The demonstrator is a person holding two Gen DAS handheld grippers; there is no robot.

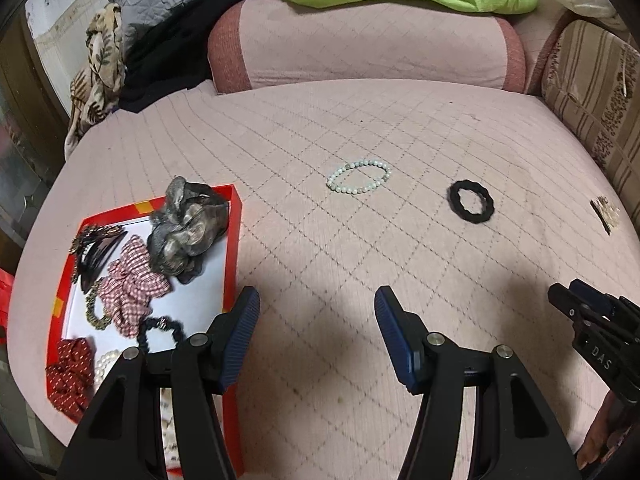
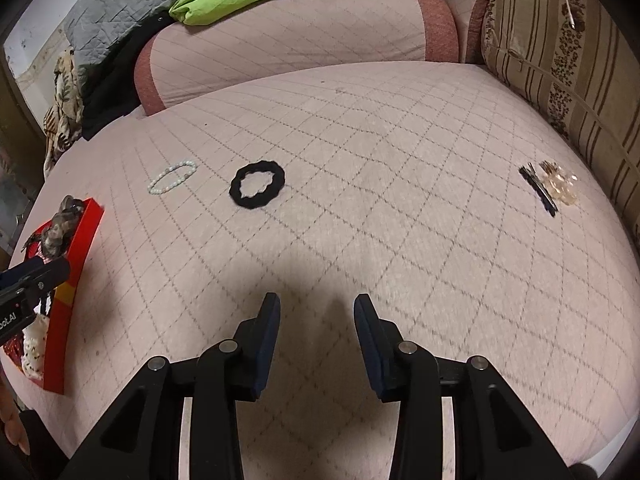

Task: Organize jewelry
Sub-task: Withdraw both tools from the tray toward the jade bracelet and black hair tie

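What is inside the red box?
The red box holds a grey-brown scrunchie, a checked one, a dotted red one, a black claw clip, hair ties and white beads. The left gripper hides its near corner.

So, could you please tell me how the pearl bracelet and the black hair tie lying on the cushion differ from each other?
The pearl bracelet is a thin loop of separate pale, glossy beads; the black hair tie is one thick, matte band with a wavy edge. The bracelet lies in a stretched oval, while the hair tie is rounder. The bracelet lies nearer the red box; the hair tie lies nearer the right gripper. Both lie flat as closed loops on the quilted pink cushion, outside the box and ungrasped.
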